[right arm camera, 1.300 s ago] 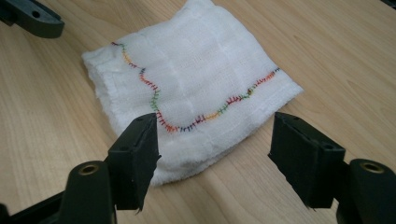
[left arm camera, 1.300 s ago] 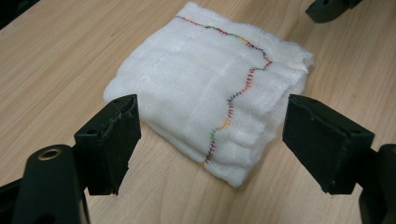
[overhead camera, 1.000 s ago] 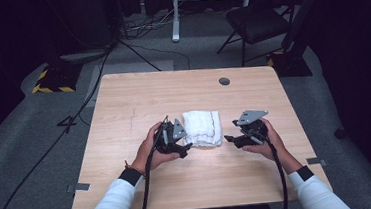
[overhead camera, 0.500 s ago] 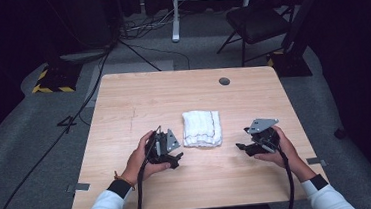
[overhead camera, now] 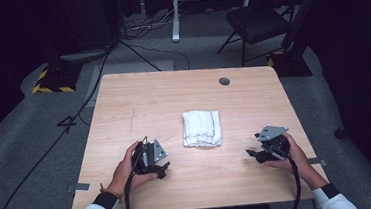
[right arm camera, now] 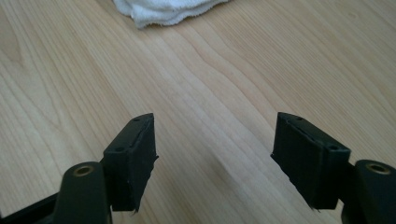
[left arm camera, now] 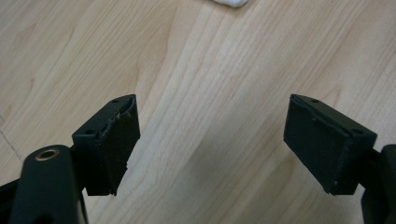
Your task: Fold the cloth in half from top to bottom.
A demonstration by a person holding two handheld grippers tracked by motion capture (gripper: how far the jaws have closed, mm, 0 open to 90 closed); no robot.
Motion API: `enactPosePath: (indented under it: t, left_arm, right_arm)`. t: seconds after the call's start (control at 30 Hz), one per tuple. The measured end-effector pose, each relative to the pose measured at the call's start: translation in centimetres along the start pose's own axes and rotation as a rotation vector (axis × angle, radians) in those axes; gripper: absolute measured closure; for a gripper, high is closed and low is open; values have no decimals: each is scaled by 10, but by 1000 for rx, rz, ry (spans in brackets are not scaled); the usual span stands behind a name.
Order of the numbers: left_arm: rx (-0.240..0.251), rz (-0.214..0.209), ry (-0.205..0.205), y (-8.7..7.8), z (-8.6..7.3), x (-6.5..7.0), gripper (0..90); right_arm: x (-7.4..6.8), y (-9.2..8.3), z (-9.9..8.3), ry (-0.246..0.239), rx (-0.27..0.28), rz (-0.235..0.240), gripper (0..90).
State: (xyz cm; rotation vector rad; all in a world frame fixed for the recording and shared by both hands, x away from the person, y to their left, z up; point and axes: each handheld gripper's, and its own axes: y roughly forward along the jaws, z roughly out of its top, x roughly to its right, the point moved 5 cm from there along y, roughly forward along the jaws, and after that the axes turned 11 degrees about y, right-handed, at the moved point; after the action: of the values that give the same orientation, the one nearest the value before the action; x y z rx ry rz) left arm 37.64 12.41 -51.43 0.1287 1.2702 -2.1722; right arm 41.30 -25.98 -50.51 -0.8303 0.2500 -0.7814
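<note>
Lying flat on the big wooden worktop (overhead camera: pixel 148 102) is a white towel (overhead camera: pixel 202 128), folded into a neat, thick square with soft, bumpy rows on top and a thin dark line along its right edge. It sits near the middle of the worktop, a little toward the person's side, between the two grippers and apart from both. From the right gripper view, its fluffy folded edge (right arm camera: pixel 163 11) peeks in at the top, and from the left gripper view just a small white corner (left arm camera: pixel 229 2) shows. The left gripper (overhead camera: pixel 162 167) rests low by the near edge with its jaws wide apart and only bare wood between them. The right gripper (overhead camera: pixel 252 154) is the same, jaws spread and holding nothing. A second ago both grippers were right beside the towel, one at each side. Now both hands have pulled back toward the person and out to the sides. The towel has stayed in its place and kept its shape.
</note>
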Motion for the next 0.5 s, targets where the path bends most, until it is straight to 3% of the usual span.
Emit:
enactPosePath:
  t: [0.13, 0.5]
  left_arm:
    - [-4, -4, -8, -5, -11, 1, 185]
    - [-8, 20, -89, -17, -45, -6, 177]
  right_arm:
    - [7, -4, -9, 18, -5, -6, 301]
    - [24, -11, -38, 99, 3, -33, 301]
